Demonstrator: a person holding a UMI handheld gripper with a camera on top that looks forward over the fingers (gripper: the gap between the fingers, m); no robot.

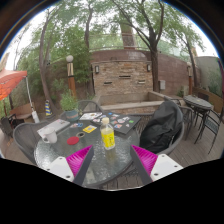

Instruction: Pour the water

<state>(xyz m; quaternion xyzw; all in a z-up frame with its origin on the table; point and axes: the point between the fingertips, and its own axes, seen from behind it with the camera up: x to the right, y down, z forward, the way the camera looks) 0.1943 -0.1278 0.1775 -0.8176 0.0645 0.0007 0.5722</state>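
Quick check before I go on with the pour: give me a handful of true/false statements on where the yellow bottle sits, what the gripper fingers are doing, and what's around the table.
1. The yellow bottle stands upright on the round glass table. True.
2. The gripper is shut on the bottle. False: its fingers are open, and the bottle stands beyond them on the table.
3. A black bag sits beside the table, on the bottle's right. True.
4. The scene is indoors in a kitchen. False: it is an outdoor patio with trees and a brick wall behind.
5. The bottle lies on its side. False: it is upright.
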